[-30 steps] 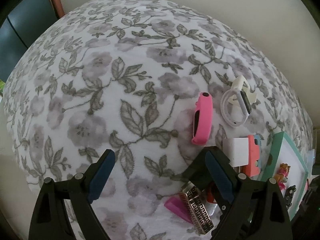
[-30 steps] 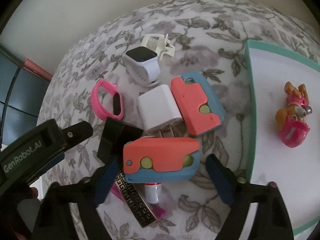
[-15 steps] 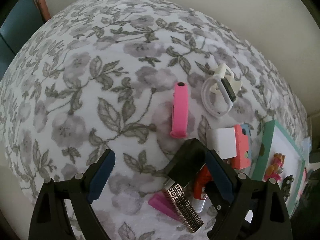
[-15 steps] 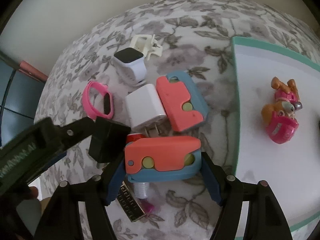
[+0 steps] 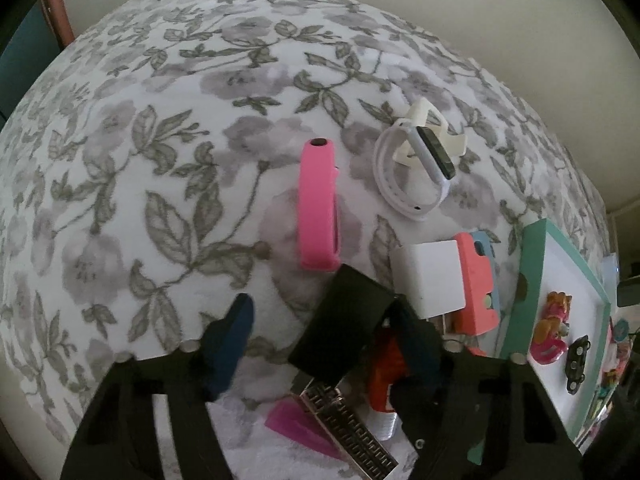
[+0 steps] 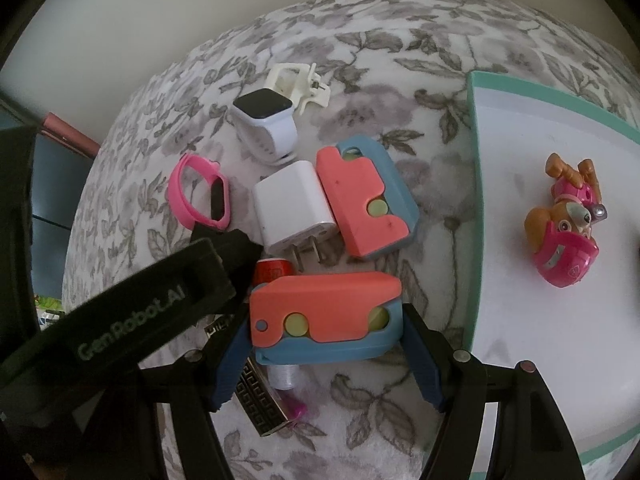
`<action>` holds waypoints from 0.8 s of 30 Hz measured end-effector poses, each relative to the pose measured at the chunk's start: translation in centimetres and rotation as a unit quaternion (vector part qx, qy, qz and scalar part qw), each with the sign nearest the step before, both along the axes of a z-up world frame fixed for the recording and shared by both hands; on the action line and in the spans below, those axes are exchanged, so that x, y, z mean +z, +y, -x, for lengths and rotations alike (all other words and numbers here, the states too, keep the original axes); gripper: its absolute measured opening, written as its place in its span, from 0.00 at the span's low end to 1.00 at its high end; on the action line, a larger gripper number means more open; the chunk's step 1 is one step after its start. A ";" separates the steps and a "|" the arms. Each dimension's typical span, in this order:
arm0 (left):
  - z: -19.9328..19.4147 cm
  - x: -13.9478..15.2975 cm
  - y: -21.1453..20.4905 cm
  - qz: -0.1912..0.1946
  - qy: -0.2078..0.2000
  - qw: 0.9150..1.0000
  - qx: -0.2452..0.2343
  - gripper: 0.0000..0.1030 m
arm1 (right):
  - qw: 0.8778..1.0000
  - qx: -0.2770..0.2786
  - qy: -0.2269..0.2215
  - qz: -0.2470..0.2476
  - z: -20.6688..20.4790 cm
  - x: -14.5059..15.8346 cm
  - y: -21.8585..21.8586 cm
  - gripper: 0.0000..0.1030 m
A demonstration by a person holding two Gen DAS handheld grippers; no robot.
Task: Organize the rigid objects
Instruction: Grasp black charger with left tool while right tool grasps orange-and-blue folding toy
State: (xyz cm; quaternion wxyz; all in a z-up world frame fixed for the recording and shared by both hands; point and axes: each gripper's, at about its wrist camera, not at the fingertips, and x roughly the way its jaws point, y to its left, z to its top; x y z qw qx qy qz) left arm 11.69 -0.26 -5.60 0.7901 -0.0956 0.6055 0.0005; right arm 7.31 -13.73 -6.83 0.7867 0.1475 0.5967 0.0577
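A coral-and-blue plastic case lies on the floral cloth, and my right gripper is shut on it, a pad pressing each end. A black box stands between the fingers of my left gripper, whose jaws are closing. The box touches the right finger, while the left finger is still apart from it. The right wrist view shows the left gripper's black body at lower left, beside the black box.
Around the grippers lie a pink band, a white smartwatch, a cream hair claw, a white charger, a second coral-and-blue case, a red-capped tube and a gold-patterned lighter. A teal-rimmed tray on the right holds a pup toy.
The left gripper came down toward the pile and its jaws narrowed around the black box. The right gripper's jaws narrowed from wide of the coral-and-blue case onto its ends.
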 end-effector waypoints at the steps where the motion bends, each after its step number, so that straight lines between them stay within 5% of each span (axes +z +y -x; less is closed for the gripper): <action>1: 0.0 -0.1 -0.1 0.001 0.000 1.000 -0.003 0.59 | 1.000 0.001 0.000 0.001 0.0 0.0 0.0 0.72; 5: -0.2 -0.7 -0.8 0.013 0.004 1.000 -0.010 0.38 | 1.000 0.003 0.000 0.001 0.0 0.0 0.1 0.72; 24: 0.1 0.9 0.1 0.023 -0.005 1.000 0.005 0.30 | 1.000 -0.003 0.010 -0.004 0.2 0.2 -0.6 0.71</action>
